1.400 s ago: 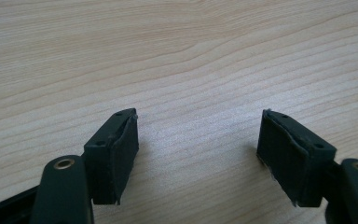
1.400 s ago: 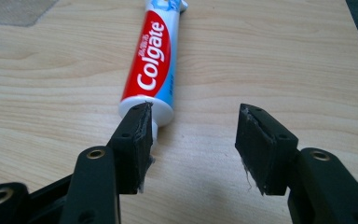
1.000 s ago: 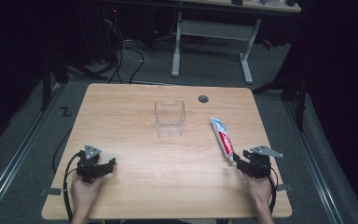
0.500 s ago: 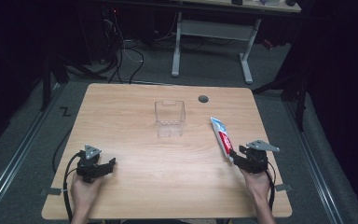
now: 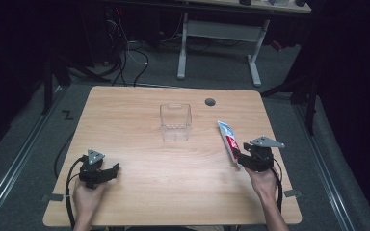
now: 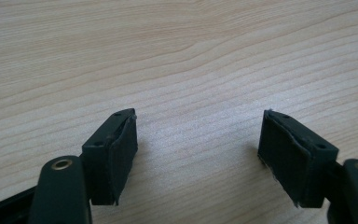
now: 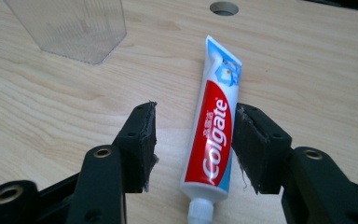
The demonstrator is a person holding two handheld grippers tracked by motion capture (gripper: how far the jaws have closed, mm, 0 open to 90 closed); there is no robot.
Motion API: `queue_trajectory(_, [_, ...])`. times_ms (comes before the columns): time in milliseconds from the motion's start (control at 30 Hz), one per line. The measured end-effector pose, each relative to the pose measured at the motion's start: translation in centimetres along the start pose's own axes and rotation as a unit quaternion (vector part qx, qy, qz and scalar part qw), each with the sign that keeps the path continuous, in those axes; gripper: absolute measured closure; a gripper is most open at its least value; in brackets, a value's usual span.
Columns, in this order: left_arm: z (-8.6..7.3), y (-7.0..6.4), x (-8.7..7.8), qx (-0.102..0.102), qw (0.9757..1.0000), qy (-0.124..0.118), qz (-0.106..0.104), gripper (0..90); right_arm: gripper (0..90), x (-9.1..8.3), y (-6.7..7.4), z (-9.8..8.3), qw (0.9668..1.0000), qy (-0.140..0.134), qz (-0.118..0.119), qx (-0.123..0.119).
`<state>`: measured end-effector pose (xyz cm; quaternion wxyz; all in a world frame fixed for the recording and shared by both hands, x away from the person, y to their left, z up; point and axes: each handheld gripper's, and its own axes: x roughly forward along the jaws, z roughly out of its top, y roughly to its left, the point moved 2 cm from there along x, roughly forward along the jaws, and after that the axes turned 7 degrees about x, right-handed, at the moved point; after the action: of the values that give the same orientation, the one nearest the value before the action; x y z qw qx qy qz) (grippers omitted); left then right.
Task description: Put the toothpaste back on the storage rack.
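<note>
Table first: the big light wooden table (image 5: pixel 173 192) is under both my hands, and everything sits on it. Near the middle stands a clear plastic box with an open top (image 5: pixel 176 121), upright and with nothing in it that I can see. To the right of that box, with a gap of bare wood between them, lies the red, white and blue toothpaste tube (image 7: pixel 213 135), flat on the wood. Its long side runs away from me, with the small white cap at my end and the flat blue end pointing far off, leaning a little toward the box. My right gripper (image 7: pixel 193 144) is the one close to it; my left gripper (image 6: pixel 198 142) is far off at the other side of the table, with its jaws spread wide over bare wood and nothing between them. The right jaws stand one on each side of the tube near its cap end. They have just opened a bit more, and I see wood between the left pad and the tube, so I am not squeezing it. I think the tube lies closer to my right pad, so I should slide a little that way before I close.
</note>
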<state>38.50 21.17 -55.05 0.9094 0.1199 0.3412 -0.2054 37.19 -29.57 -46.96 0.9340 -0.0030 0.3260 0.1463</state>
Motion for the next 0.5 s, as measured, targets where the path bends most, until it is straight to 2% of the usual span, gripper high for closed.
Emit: queue_trajectory(500, [0.0,0.0,0.0,0.001,1.0000,0.000,0.000,28.0,50.3,1.3,0.4,2.8,0.9993,0.032,-0.012,-0.018])
